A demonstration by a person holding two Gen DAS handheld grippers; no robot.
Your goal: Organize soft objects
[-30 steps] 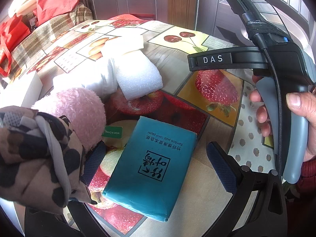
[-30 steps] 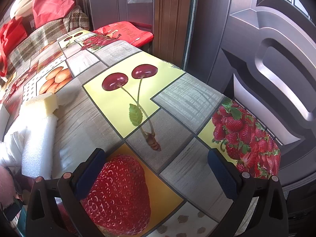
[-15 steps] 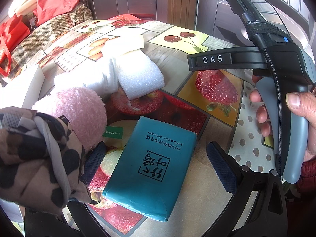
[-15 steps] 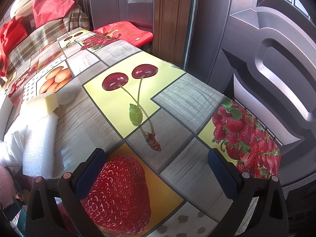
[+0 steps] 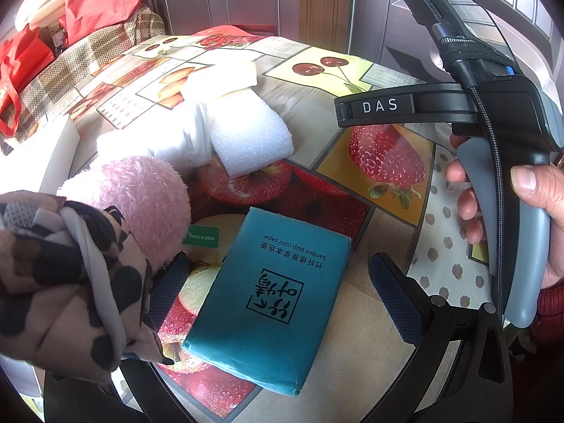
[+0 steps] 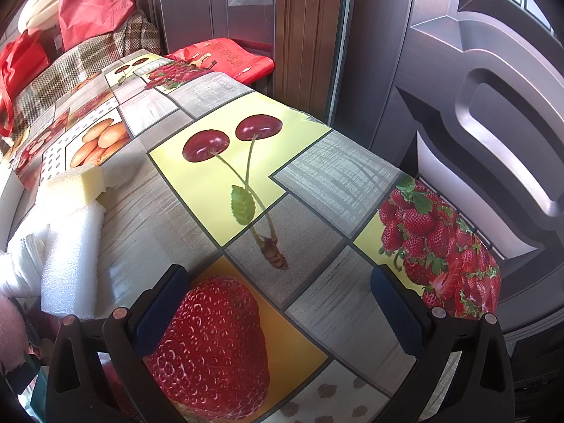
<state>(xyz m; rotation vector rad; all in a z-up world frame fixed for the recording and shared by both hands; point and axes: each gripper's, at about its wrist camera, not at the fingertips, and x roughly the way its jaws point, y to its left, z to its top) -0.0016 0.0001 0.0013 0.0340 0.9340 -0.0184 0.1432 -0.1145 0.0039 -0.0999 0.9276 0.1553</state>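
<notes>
In the left wrist view my left gripper (image 5: 278, 289) is open, its fingers either side of a teal tissue pack (image 5: 271, 303) lying on the fruit-print table (image 5: 352, 352). A leopard-print cloth bundle (image 5: 60, 289) and a pink plush (image 5: 141, 194) sit at its left finger. Behind lie a white foam block (image 5: 246, 137), a rolled white cloth (image 5: 158, 141) and a yellow sponge (image 5: 225, 77). My right gripper (image 6: 282, 303) is open and empty over a strawberry print; its body (image 5: 493, 105) shows at the right of the left view. The foam (image 6: 70, 257) and sponge (image 6: 77, 183) lie to its left.
A white box (image 5: 46, 162) stands at the table's left edge. Red bags (image 6: 91, 3) and a plaid-covered surface (image 6: 70, 70) lie beyond the table on the left. A dark metal door (image 6: 458, 105) stands close behind the table's right edge.
The left view has shifted slightly: the white box, pink plush and leopard cloth have drifted a little right and up. The right gripper has not moved.
</notes>
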